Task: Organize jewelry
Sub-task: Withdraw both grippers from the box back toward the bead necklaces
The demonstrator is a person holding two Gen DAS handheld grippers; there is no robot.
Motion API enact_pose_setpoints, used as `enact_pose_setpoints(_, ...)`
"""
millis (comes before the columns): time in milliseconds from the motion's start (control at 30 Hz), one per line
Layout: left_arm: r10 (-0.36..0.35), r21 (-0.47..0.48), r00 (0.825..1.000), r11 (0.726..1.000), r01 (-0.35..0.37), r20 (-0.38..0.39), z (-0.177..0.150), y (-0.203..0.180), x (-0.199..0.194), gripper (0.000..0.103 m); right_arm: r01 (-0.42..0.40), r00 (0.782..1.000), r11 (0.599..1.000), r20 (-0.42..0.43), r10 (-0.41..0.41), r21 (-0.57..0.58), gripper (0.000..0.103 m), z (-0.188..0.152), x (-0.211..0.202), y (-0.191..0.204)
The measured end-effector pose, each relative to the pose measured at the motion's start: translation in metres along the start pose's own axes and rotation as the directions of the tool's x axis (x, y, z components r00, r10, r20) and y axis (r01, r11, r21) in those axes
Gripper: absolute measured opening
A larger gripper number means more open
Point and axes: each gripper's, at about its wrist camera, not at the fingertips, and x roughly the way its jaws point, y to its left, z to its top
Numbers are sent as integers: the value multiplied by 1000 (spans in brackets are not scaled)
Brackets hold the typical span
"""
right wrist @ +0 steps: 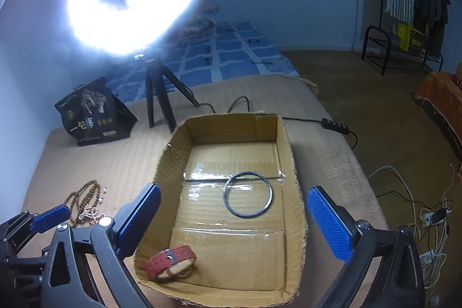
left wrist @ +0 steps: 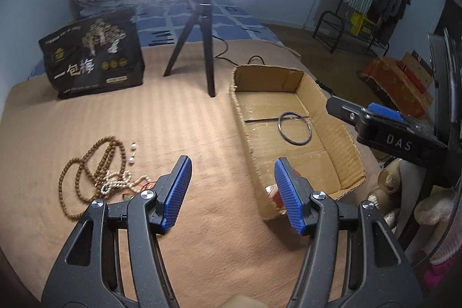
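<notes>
- Left wrist view: my left gripper [left wrist: 232, 186] hangs spread and empty over the tan blanket [left wrist: 179, 117]; the bead necklaces [left wrist: 95, 175] lie tangled to its left, the cardboard box [left wrist: 335, 163] to its right.
- Right wrist view: my right gripper [right wrist: 231, 221] stands wide apart, empty, above the box, where a metal bangle [right wrist: 247, 194] and a red watch [right wrist: 170, 264] lie.

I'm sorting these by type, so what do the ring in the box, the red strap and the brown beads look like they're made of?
Ring: likely metal, thin, grey, glinting under the lamp. Red strap: looks like leather or imitation, matte with a stitched edge and a metal buckle. Brown beads: probably wood or seed, dull brown and slightly uneven.
</notes>
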Motion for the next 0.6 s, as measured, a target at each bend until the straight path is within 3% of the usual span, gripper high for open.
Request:
enact_pose_setpoints(233,68,-47,998,997,-68,2,-9,43,-15,61,-13,999,995,36,17,-102,103,-5,-7,33)
enact_pose_setpoints(600,173,-158,985,972,-172,-5,-11,133,-41,61,-87,995,984,42,95,-158,103,-9,-12,82)
